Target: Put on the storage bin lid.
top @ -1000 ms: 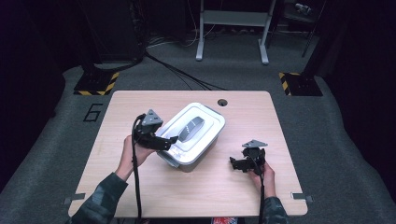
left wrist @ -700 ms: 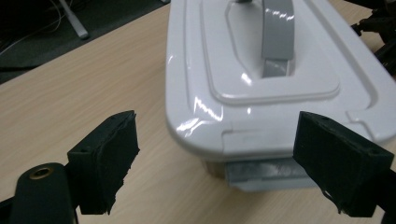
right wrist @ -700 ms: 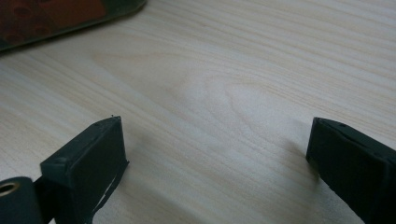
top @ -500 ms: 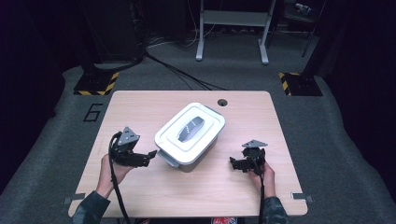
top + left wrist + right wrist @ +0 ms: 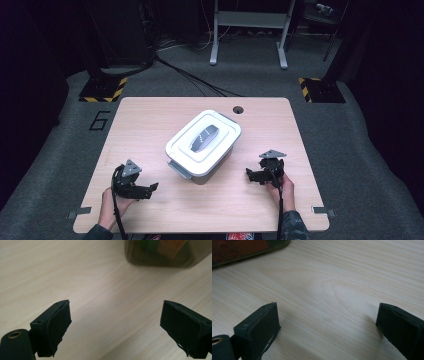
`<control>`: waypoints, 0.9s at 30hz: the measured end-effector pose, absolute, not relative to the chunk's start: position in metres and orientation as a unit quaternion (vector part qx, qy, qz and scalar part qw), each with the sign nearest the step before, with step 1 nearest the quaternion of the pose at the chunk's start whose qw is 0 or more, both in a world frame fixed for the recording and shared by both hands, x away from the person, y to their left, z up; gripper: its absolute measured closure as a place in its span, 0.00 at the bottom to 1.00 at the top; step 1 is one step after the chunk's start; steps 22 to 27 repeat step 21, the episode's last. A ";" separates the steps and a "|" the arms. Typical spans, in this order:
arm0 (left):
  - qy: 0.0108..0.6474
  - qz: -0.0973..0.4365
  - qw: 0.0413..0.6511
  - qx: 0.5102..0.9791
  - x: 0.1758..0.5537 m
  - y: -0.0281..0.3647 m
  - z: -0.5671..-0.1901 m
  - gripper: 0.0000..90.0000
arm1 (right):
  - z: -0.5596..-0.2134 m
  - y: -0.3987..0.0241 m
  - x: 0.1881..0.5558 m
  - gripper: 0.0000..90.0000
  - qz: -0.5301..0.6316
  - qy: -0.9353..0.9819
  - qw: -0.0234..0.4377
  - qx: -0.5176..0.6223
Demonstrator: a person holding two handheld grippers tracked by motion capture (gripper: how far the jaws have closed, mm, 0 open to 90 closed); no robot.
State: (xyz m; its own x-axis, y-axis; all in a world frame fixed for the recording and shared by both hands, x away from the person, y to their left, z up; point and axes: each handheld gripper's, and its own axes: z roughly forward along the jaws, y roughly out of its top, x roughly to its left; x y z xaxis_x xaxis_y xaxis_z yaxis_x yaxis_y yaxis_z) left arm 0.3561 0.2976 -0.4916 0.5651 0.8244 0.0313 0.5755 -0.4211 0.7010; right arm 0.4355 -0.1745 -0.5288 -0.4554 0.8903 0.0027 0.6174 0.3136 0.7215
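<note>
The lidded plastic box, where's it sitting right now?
In the high view the lidded plastic box stands near the middle of the wooden table, set at a slant between the left gripper and the right gripper, touching neither.

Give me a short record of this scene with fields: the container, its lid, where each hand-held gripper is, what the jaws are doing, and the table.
container: white lidded box near the table's middle, set at an angle
lid: on, grey handle on top
left hand-held gripper: low over the table's near-left part, apart from the box; jaws have just been opening, wide apart, nothing between them
right hand-held gripper: low at the near-right, beside the box, not touching it; jaws wide apart, nothing between them
table: light wood, round hole near the far edge
</note>
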 end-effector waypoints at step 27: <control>0.446 0.196 0.347 0.801 0.354 0.302 -0.531 0.06 | -0.529 -0.175 0.435 0.04 0.335 0.785 0.205 0.478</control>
